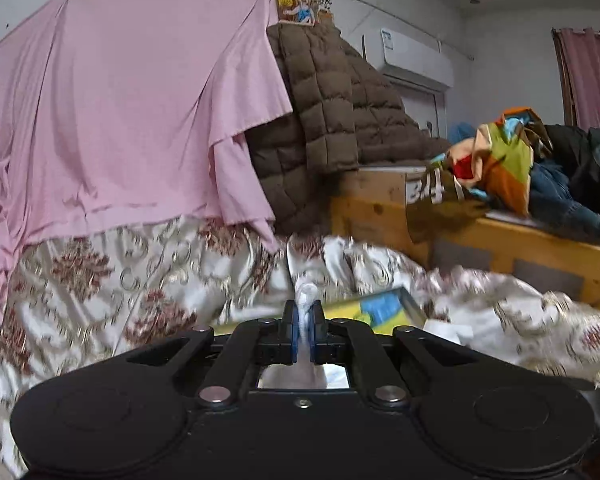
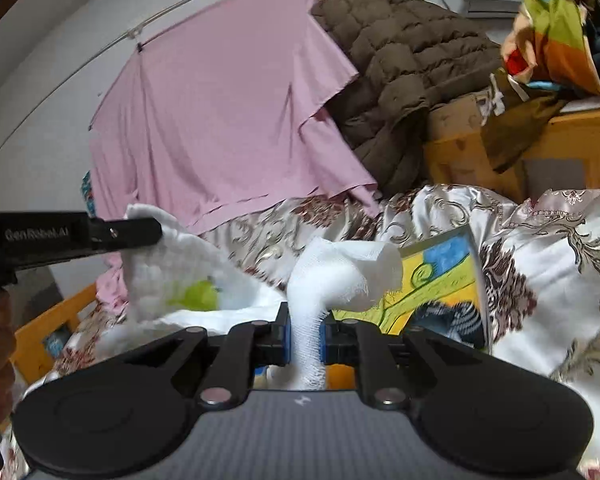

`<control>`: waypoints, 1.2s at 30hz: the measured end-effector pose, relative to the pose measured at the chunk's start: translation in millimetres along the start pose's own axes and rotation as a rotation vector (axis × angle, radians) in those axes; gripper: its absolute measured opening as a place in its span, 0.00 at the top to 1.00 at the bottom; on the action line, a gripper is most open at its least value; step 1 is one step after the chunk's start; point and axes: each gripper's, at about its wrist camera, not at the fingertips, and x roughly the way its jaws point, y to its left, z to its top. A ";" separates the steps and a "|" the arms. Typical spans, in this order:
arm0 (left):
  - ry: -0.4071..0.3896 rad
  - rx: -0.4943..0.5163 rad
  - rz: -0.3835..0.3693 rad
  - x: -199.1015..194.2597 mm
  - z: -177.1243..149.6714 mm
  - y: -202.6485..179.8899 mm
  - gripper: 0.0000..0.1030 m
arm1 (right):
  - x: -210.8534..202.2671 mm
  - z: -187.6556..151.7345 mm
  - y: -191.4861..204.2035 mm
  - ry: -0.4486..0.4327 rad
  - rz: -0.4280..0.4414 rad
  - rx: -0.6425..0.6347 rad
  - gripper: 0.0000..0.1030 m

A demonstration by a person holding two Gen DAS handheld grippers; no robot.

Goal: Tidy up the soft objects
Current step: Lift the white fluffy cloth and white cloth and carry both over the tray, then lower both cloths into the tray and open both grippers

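Right wrist view | R gripper [image 2: 305,332] clamped on white gauze cloth [image 2: 340,268] | L gripper [image 1: 303,326] pinching same cloth's other edge | cloth held above floral bedspread [image 2: 540,264], beside picture book [image 2: 440,276].

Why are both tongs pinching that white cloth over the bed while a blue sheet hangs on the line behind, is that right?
Nearly. Both the left tongs and the right tongs pinch the white cloth over the bed, but the sheet hanging on the line is pink, not blue. The right wrist view shows it plainly.
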 end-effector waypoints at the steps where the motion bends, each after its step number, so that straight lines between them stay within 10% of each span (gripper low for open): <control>1: -0.005 0.002 0.002 7.6 4.1 -3.0 0.96 | 5.8 2.3 -5.4 -0.002 -0.003 0.016 0.86; 23: 0.170 -0.055 0.043 140.3 -36.9 -33.2 0.95 | 82.9 9.6 -77.7 0.191 -0.090 0.206 0.83; 36: 0.280 -0.031 0.070 141.8 -56.9 -37.8 0.80 | 81.1 5.0 -88.3 0.240 -0.106 0.270 0.56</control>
